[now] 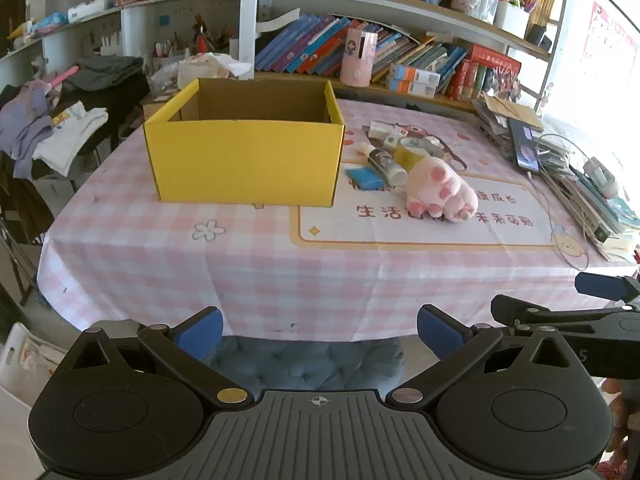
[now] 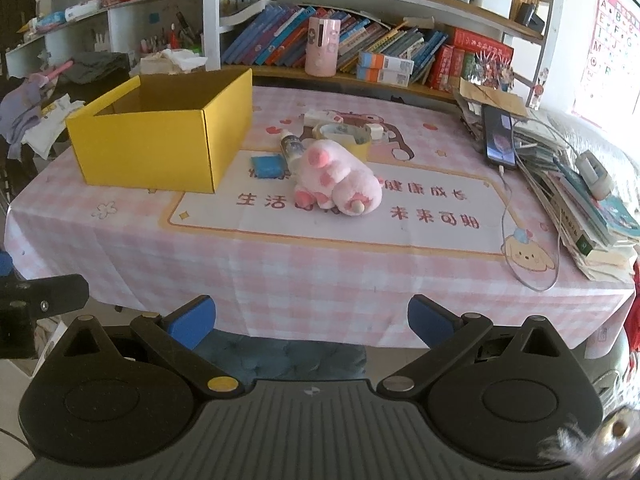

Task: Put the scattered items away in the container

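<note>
An open yellow cardboard box point(image 1: 244, 160) point(image 2: 160, 148) stands on the pink checked table, its inside bare where I can see it. To its right lie a pink plush paw point(image 1: 442, 190) point(image 2: 340, 180), a blue pad point(image 1: 363, 178) point(image 2: 267, 165), a small bottle point(image 1: 386, 164) point(image 2: 291, 148), a yellow tape roll point(image 1: 416, 152) point(image 2: 344, 136) and small white items point(image 1: 386, 130). My left gripper point(image 1: 320, 330) and right gripper point(image 2: 312, 322) are both open and empty, held in front of the table's near edge.
A phone point(image 2: 498, 136) with a cable and a stack of books point(image 2: 580, 208) fill the table's right side. Bookshelves and a pink cup point(image 1: 358, 58) stand behind. Clothes pile up at the left. A blue cushioned chair point(image 1: 312, 364) sits below the table edge.
</note>
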`<action>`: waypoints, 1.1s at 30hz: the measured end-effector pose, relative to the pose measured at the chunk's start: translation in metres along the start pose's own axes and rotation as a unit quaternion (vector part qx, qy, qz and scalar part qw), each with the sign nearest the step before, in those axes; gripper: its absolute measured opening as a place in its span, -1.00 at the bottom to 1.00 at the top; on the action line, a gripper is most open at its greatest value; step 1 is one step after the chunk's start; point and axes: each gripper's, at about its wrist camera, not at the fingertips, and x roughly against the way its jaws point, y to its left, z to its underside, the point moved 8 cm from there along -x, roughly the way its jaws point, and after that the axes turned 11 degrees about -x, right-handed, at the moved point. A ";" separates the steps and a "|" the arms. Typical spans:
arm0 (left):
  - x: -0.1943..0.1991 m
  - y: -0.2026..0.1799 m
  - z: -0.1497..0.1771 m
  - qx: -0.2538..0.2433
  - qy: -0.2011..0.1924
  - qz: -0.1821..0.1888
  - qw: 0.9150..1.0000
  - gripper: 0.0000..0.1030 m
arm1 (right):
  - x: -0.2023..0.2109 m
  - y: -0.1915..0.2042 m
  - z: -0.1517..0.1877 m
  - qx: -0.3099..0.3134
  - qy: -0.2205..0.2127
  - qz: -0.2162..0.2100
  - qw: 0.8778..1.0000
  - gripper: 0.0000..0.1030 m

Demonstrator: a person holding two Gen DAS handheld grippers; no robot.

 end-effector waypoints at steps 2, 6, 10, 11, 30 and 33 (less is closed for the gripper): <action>-0.001 0.000 -0.001 -0.001 0.003 -0.003 1.000 1.00 | 0.002 0.000 -0.001 0.001 -0.005 0.000 1.000 1.00; -0.001 0.001 -0.002 0.000 0.008 -0.003 1.000 1.00 | 0.006 -0.003 -0.003 -0.010 -0.013 -0.005 1.000 1.00; -0.004 0.001 0.000 0.009 0.013 0.011 1.000 1.00 | 0.007 -0.002 -0.003 -0.007 -0.015 -0.007 1.000 1.00; -0.005 0.001 0.001 0.012 0.018 0.013 1.000 1.00 | 0.007 0.000 -0.004 -0.004 -0.016 -0.009 1.000 1.00; -0.001 0.003 -0.006 -0.002 -0.009 -0.004 1.000 1.00 | -0.002 0.008 -0.003 0.009 -0.008 -0.021 1.000 0.98; 0.000 0.000 -0.007 -0.011 -0.014 -0.003 1.000 1.00 | -0.002 0.008 -0.003 0.009 -0.009 -0.021 1.000 0.98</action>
